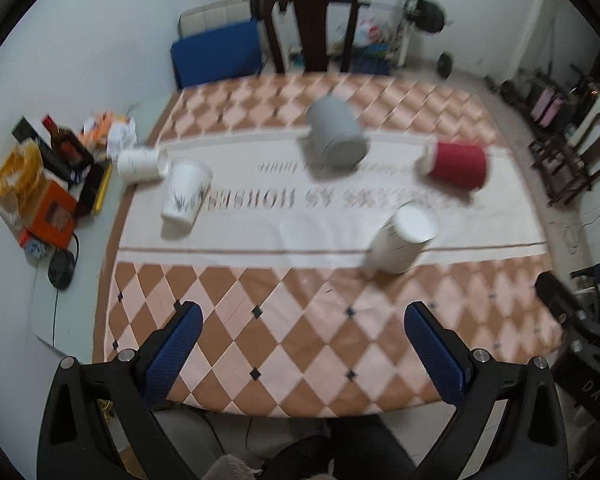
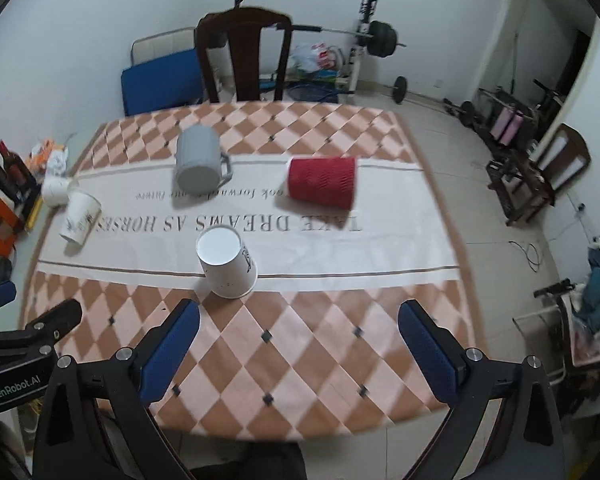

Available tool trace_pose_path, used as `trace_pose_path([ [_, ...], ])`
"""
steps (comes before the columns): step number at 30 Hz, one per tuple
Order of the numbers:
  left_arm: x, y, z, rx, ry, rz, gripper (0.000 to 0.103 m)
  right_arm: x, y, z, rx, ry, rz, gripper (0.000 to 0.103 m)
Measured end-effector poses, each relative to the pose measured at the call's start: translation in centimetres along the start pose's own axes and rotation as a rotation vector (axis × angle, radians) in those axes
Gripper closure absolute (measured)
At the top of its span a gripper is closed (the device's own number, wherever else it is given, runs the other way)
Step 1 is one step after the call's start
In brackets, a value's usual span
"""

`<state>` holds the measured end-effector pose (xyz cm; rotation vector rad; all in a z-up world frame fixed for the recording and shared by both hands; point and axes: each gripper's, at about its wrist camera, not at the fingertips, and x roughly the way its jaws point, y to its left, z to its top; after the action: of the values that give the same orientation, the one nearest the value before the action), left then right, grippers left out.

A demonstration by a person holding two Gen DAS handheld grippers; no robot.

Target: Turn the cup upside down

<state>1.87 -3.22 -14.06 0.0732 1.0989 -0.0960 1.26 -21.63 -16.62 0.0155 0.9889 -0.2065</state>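
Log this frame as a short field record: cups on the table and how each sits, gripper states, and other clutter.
surface: table with brown-and-pink diamond-check cloth
grey handled mug: upside down, base up
red ribbed paper cup: appears upside down, wide end on the cloth
near white paper cup: upside down
left white paper cup with dark print: upside down, tilted look from the lens
far-left white paper cup: lying on its side
left gripper: open, empty
right gripper: open, empty
clutter: orange box at the left edge

On the table (image 2: 340, 360), four cups — mug (image 2: 198, 160) behind, paper cup (image 2: 226, 262) in front.
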Motion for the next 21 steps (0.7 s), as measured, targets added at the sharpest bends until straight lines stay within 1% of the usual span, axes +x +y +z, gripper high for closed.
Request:
trace_pose_path([
  [1, -0.9, 0.0, 0.2, 0.002, -0.016, -0.005, 0.000, -1.5, -0.3, 0.1, 0.006, -0.008, -0.009, 0.002],
  [3, -4.2, -0.4, 0.4, 0.005, -0.062, -0.025, 0.000, -4.6, -0.8, 0.3, 0.013, -0.027, -0.018, 0.002],
  [7, -9.2, -0.6, 0.5, -0.003, -0.119, -0.040, 0.000, -11.0, -1.7, 0.5, 0.031, -0.074, -0.027, 0.002],
  [10, -11.9, -0.4, 0.4, -0.002, -0.149, -0.030, 0.000, -14.9, -2.0, 0.6, 0.039, -0.112, -0.039, 0.002],
  [13, -14.0, -0.4, 0.1, 0.001, -0.168, -0.032, 0.000, -18.0, -2.3, 0.5, 0.049, -0.137, -0.039, 0.002],
  [16, -16.1, -0.2, -0.4, -0.004, -0.189, -0.014, 0.000, -20.4, -2.4, 0.4, 0.054, -0.154, -0.039, 0.002],
  [19, -17.1, 0.0, -0.7, -0.005, -0.202, 0.006, 0.000, -22.3, -2.5, 0.2, 0.061, -0.173, -0.038, 0.002],
  [21, -17.4, 0.2, -0.9, -0.013, -0.194, 0.008, 0.000, -23.3, -2.6, 0.1, 0.065, -0.179, -0.033, 0.002],
])
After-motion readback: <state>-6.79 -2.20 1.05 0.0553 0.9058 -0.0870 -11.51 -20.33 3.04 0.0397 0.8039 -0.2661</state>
